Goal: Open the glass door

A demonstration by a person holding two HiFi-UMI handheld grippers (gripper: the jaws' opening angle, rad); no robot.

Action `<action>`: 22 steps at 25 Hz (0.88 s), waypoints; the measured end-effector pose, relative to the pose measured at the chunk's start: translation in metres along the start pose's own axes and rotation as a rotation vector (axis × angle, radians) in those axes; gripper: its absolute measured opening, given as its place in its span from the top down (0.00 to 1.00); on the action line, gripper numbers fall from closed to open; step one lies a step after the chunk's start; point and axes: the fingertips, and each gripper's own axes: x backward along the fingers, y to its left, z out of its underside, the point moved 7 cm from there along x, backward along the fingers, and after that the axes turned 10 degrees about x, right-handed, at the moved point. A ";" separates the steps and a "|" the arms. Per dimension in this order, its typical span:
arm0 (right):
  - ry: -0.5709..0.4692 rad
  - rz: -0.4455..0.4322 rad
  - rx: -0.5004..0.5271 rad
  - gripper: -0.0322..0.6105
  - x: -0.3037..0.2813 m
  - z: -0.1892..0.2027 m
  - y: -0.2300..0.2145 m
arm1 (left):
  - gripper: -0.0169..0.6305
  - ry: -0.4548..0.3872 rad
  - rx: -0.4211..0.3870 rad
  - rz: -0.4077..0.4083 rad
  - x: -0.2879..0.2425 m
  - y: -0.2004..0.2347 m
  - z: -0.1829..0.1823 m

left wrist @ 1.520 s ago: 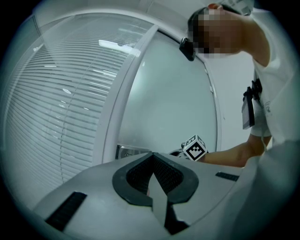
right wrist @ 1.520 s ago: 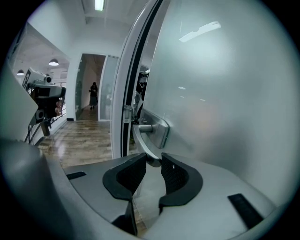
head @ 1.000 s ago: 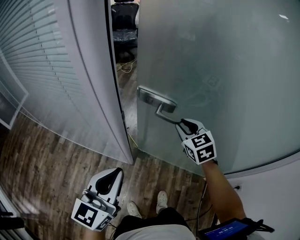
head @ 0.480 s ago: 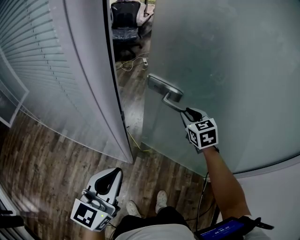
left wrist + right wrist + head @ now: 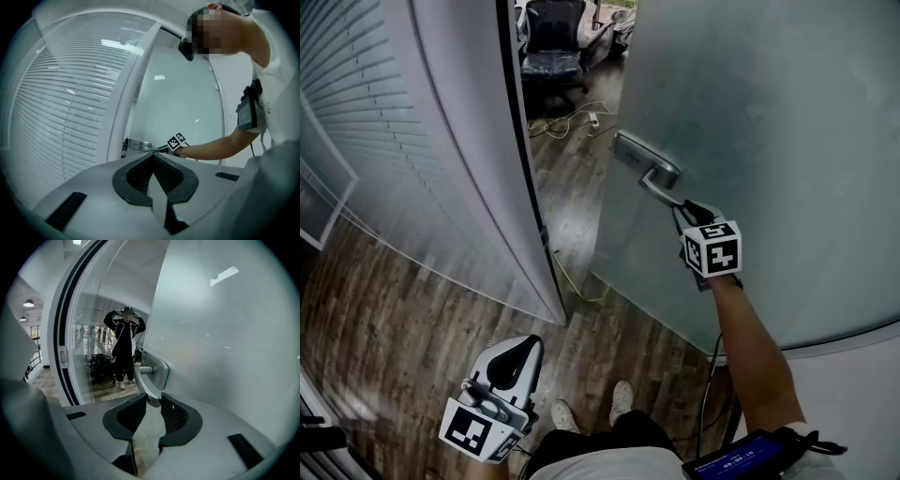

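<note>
The frosted glass door [image 5: 769, 112] stands ajar, swung away from its frame. Its metal lever handle [image 5: 649, 169] juts from a plate near the door's edge. My right gripper [image 5: 682, 208] is shut on the free end of that lever; in the right gripper view the handle [image 5: 151, 376] runs down between the two pads of the right gripper [image 5: 153, 401], which press on it. My left gripper [image 5: 517, 349] hangs low at the left, shut and empty. From the left gripper view the left gripper [image 5: 152, 157] points level towards the door [image 5: 183, 108] and its handle [image 5: 139, 145].
A dark door frame [image 5: 517, 141] and a curved glass wall with blinds [image 5: 384, 122] stand left of the gap. Beyond it are an office chair [image 5: 555, 47] and cables [image 5: 577, 120] on the wood floor. A person [image 5: 124, 345] stands inside the room. My shoes [image 5: 623, 401] are below.
The door has swung further open and the gap at the frame has widened. My right gripper moved up and right with the handle. The left gripper stayed put.
</note>
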 end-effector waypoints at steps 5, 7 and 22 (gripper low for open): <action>0.003 0.016 -0.019 0.80 -0.011 -0.007 -0.022 | 0.97 0.003 0.004 -0.014 -0.010 -0.001 -0.009; 0.004 0.025 -0.026 0.80 -0.014 -0.006 -0.030 | 0.97 0.000 0.004 -0.020 -0.012 -0.002 -0.008; 0.004 0.086 -0.096 0.80 -0.042 -0.002 -0.073 | 0.97 -0.001 0.008 -0.081 -0.012 0.004 -0.004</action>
